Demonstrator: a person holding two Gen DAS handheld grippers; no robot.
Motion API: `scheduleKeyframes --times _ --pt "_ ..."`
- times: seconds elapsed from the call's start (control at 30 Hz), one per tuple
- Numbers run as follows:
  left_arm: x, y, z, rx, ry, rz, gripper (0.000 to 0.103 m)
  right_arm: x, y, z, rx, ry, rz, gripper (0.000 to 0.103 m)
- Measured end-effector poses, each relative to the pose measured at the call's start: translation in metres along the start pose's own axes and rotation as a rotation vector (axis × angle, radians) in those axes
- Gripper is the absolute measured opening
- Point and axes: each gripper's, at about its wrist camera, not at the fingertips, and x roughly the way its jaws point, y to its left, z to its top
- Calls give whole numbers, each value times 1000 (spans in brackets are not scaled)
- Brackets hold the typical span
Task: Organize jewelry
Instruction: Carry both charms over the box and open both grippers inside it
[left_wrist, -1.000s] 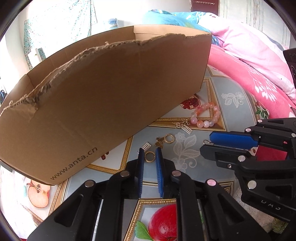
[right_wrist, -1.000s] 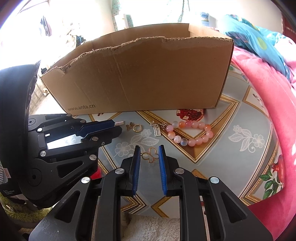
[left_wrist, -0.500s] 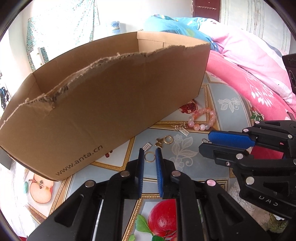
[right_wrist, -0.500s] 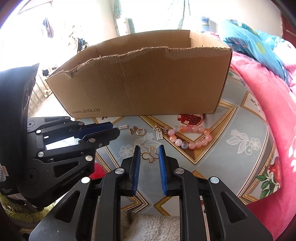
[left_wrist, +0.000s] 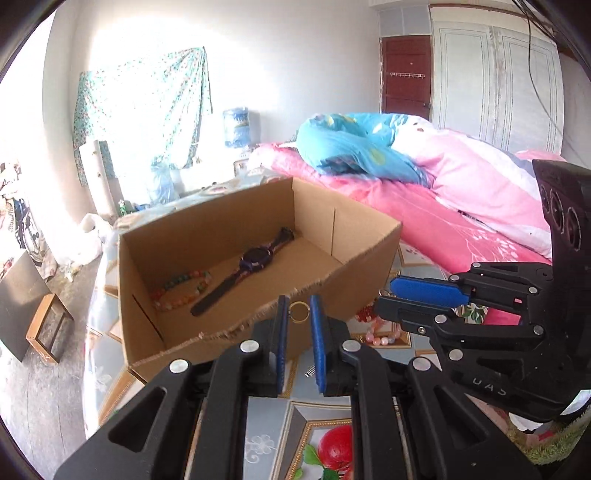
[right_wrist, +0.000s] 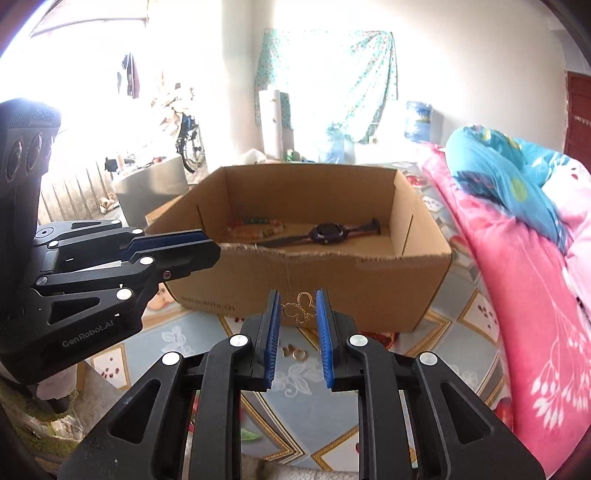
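- We are reading "www.anta.cn", blurred here, on the near wall of the cardboard box (right_wrist: 369, 291); "GenRobot.AI" is showing on the left gripper's (left_wrist: 298, 314) body in the right wrist view.
- The left gripper is pinching one thin gold ring (left_wrist: 298, 312) between its blue pads, jaws narrow, in front of the torn box rim.
- The right gripper (right_wrist: 298, 312) is clamping one gold butterfly-outline pendant (right_wrist: 300, 312), jaws narrow, in front of the box's near wall.
- Inside the box we are counting two pieces: one dark watch (left_wrist: 255, 258) with a purple-rimmed face lying strap-flat, and one multicoloured bead bracelet (left_wrist: 183, 290) beside it.
- On the floral tablecloth (right_wrist: 458, 321) in front of the box, a pink bead bracelet (left_wrist: 380, 334) is showing partly behind the right gripper; small gold pieces (right_wrist: 293, 352) are lying nearby, too small for us to count.
- A pink quilt (right_wrist: 524, 280) is lying to the right, a blue one (left_wrist: 351, 147) behind it.
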Motion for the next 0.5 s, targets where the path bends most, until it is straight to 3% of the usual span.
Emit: scheduleKeyframes --times 0.13,0.23,0.37,0.5 --pt "-3 20 20 33 -11 61 12 8 -3 30 -3 -30 50 17" --pt "9 40 33 49 32 84 12 29 -11 54 34 7 124 17" --pt "43 70 40 32 170 72 12 75 -24 79 100 141 226 17" --pt "86 99 38 -27 366 32 12 131 -27 93 166 348 330 18"
